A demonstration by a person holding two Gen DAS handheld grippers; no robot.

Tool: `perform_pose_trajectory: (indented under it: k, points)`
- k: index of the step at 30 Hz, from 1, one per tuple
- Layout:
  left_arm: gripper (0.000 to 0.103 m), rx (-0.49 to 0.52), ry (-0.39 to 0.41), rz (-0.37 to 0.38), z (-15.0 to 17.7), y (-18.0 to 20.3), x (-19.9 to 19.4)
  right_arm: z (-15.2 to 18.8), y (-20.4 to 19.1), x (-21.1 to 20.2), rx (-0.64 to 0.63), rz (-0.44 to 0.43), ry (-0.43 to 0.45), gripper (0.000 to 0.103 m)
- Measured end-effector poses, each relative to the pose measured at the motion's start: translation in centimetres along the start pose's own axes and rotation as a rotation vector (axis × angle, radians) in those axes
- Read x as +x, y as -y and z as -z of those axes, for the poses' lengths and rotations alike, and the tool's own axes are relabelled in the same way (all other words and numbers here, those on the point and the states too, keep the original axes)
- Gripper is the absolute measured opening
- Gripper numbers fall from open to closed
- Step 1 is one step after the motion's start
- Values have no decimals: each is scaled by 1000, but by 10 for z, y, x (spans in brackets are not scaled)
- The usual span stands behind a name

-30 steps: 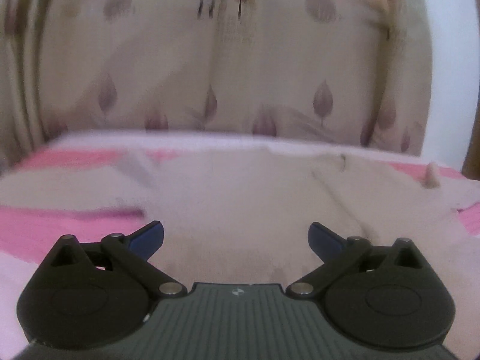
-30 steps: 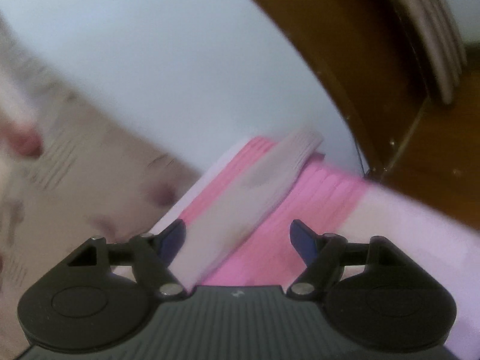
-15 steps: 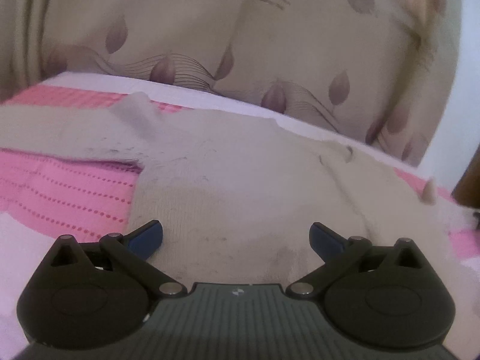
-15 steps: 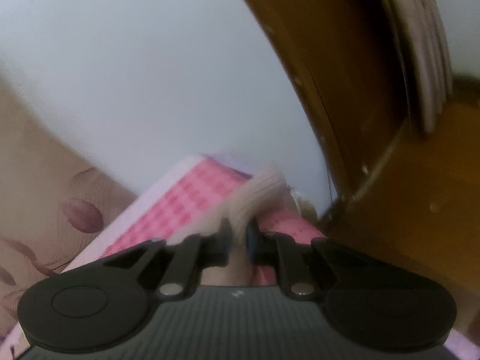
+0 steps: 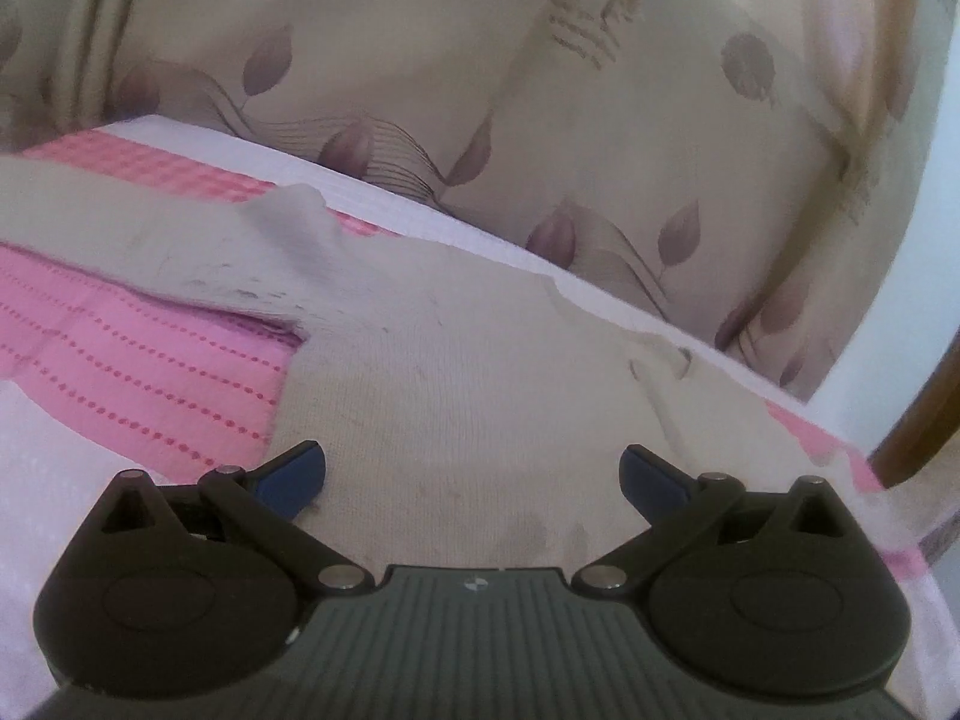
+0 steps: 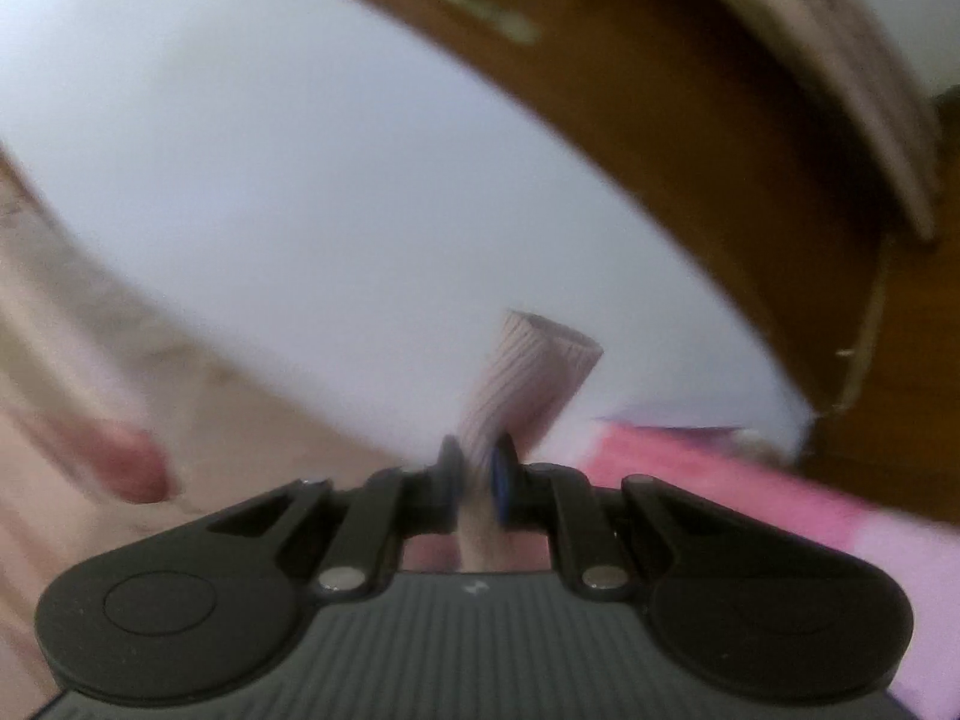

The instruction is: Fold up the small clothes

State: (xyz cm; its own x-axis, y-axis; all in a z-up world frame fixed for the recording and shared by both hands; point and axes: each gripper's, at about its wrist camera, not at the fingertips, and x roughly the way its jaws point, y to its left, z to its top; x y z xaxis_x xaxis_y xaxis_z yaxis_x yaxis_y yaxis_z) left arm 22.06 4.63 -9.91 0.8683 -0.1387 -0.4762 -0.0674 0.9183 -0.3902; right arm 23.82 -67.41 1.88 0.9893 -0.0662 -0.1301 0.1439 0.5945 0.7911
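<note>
Sleeve cuff (image 6: 528, 372) pinched in right gripper (image 6: 477, 471); sweater (image 5: 480, 396) body flat on pink bedspread (image 5: 132, 372). Left gripper (image 5: 474, 471) spread wide, hovering (empty). Carry cuff across w/o dragging body; pin torso w/ left.

The right tongs (image 6: 477, 471) are pinched tight on a beige ribbed sleeve cuff (image 6: 528, 378), the blue-edged fingertips (image 6: 501, 474) pressing the knit from both sides. The cuff sticks up and leans to the right above the tongs, its open end at the top, and a strip of the same fabric runs down between the black finger links toward the grey ribbed body. Behind it is a plain white wall (image 6: 300, 192), with a dark brown wooden frame (image 6: 690, 120) curving across the upper right. Low on the right lies a pink bedcover (image 6: 690, 474), paler toward the edge. On the left a beige curtain (image 6: 78, 420) with a reddish leaf mark shows, badly blurred.
</note>
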Motion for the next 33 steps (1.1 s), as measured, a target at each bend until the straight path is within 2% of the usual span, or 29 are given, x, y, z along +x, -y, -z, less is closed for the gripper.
perform_pose_trajectory:
  k: [3, 6, 9, 11, 15, 20, 23, 29, 31, 32, 33]
  points:
    - [103, -48, 58, -33, 0, -6, -8, 18, -54, 4, -16, -106, -28, 11]
    - [103, -104, 133, -116, -1, -13, -16, 55, -112, 10, -4, -256, -88, 11]
    - [103, -194, 191, -189, -2, -26, -24, 112, -169, 25, 63, -429, -170, 11]
    - [103, -277, 208, -252, -2, -38, -28, 161, -208, 38, 84, -524, -240, 11]
    - [103, -424, 270, -313, -2, -62, -39, 265, -266, 61, 130, -624, -398, 11]
    - [103, -423, 285, -346, -5, -63, -40, 371, -290, 65, 30, -567, -567, 11]
    - [103, -411, 272, -329, -8, -63, -38, 413, -290, 70, -40, -512, -637, 11]
    - [103, -409, 267, -312, -6, -67, -36, 468, -300, 75, -423, -417, -745, 17]
    - [103, -408, 265, -309, -5, -66, -36, 484, -306, 72, -600, -395, -798, 39]
    - [103, -407, 264, -306, -5, -67, -37, 487, -305, 66, -670, -390, -803, 62]
    - [103, -407, 263, -304, -5, -67, -37, 484, -300, 55, -729, -387, -777, 74]
